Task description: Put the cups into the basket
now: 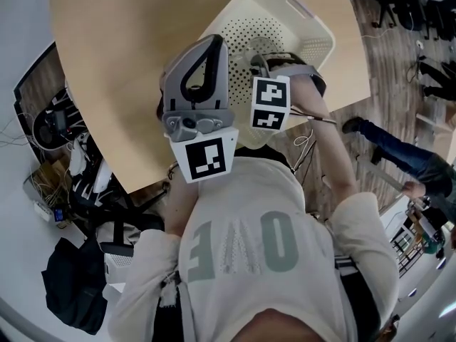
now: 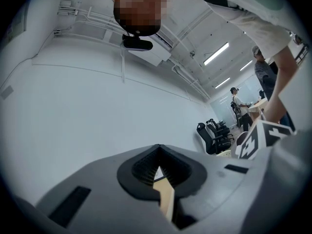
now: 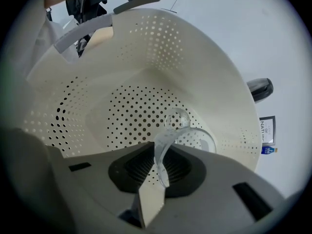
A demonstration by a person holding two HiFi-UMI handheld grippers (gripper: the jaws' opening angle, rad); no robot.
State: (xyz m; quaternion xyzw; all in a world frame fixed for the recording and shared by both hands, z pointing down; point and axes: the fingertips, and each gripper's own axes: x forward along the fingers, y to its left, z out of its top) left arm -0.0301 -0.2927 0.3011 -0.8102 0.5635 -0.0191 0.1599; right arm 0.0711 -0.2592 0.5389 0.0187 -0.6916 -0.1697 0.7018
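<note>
A cream perforated basket (image 1: 299,30) stands on the wooden table (image 1: 121,55), at its near right edge. My right gripper (image 1: 259,61) reaches down into it. In the right gripper view, that gripper (image 3: 159,155) is shut on the rim of a clear cup (image 3: 181,126), which hangs just above the basket's dotted floor (image 3: 131,116). My left gripper (image 1: 208,48) is raised in front of the chest beside the basket. Its jaws (image 2: 159,173) are shut with nothing in them and point up at a white wall. I see no other cup.
A person in dark trousers (image 1: 399,155) stands on the floor at the right. Cables, boxes and a black bag (image 1: 71,283) crowd the floor to the left of the table. Black office chairs (image 2: 213,136) stand far off in the left gripper view.
</note>
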